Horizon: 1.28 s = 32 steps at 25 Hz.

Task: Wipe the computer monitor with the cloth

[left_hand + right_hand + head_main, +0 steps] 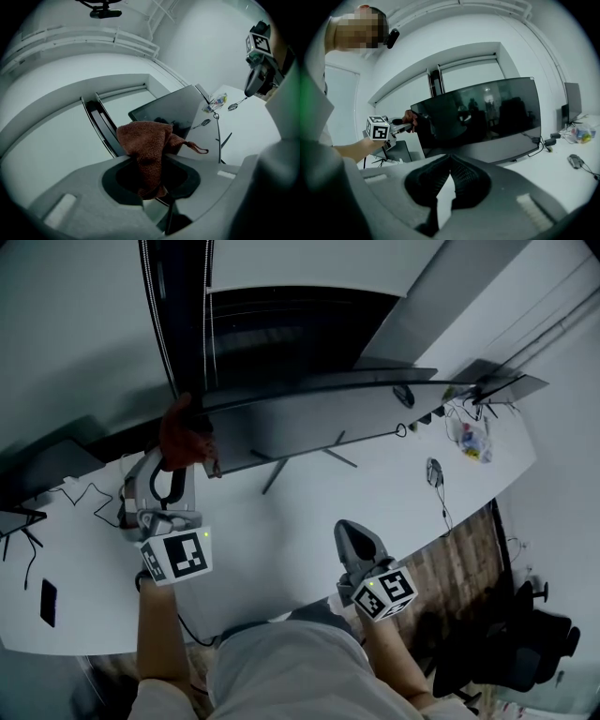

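A wide dark monitor [309, 418] stands on the white desk [281, 540]. My left gripper [183, 454] is shut on a reddish-brown cloth [186, 435] and holds it at the monitor's left edge. In the left gripper view the cloth [146, 145] bunches out between the jaws, with the monitor [171, 110] just behind it. My right gripper [359, 542] hovers low over the desk in front of the monitor, jaws shut with nothing between them. From the right gripper view the screen [483, 115] fills the middle, and the left gripper [399, 124] presses the cloth [410, 120] at its left edge.
A mouse [434, 471] and its cable lie right of the monitor. A plastic bag [473, 441] and a second screen [506, 382] sit at the far right. A phone [49, 602] and cables rest at the left. An office chair [525, 634] stands beyond the desk's edge.
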### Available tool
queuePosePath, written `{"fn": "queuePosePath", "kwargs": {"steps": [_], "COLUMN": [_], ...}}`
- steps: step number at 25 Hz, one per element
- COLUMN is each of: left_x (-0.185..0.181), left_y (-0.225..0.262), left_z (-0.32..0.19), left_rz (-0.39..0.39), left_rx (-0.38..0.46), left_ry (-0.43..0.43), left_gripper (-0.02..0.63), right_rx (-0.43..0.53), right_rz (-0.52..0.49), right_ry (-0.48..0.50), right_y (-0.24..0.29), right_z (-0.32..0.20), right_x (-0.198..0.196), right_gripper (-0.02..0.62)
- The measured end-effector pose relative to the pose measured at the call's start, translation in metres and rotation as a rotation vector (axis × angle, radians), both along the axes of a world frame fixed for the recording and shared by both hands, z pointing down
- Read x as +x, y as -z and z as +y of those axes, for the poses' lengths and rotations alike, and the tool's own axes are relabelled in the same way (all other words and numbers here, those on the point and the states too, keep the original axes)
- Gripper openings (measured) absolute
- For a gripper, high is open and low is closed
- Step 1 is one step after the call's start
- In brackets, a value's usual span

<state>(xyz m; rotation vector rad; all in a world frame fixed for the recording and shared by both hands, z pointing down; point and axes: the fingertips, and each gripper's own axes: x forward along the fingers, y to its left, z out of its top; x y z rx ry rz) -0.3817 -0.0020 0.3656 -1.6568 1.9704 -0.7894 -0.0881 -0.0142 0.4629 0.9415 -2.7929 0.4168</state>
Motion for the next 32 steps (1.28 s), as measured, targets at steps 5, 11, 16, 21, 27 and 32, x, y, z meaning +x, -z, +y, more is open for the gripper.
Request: {"fn": "queuePosePath", "kwargs": {"steps": [5, 11, 16, 21, 27, 32], "left_x": [-0.001, -0.002, -0.002, -0.002, -0.001, 0.002], "left_y": [-0.025, -0.067, -0.104, -0.142, -0.187, -0.228], "left_z": [-0.001, -0.003, -0.004, -0.006, -0.007, -0.009], "left_rz": [-0.006, 0.008, 0.028, 0.057, 0.058, 0.107], "left_rx": [-0.039, -0.109, -0.166, -0.230, -0.310, -0.391], "left_ry": [0.029, 0.068, 0.096, 0.125, 0.179, 0.198], "left_gripper": [0.097, 0.097, 0.097, 0.097, 0.097, 0.097], "right_rx": [-0.012, -0.038, -0.052, -0.064, -0.080, -0.092], "right_rz": [0.002, 0.004, 0.010, 0.015, 0.022, 0.028], "right_ry": [-0.011, -0.019, -0.021, -0.028, -0.026, -0.022], "right_y": [-0.008, -0.019, -0.026, -0.033, -0.041, -0.046], "right_z": [-0.003, -0.009, -0.013, -0.018, -0.024, -0.032], "right_x": [0.014, 0.034, 0.049, 0.066, 0.084, 0.096], "right_gripper": [0.003, 0.003, 0.003, 0.003, 0.003, 0.003]}}
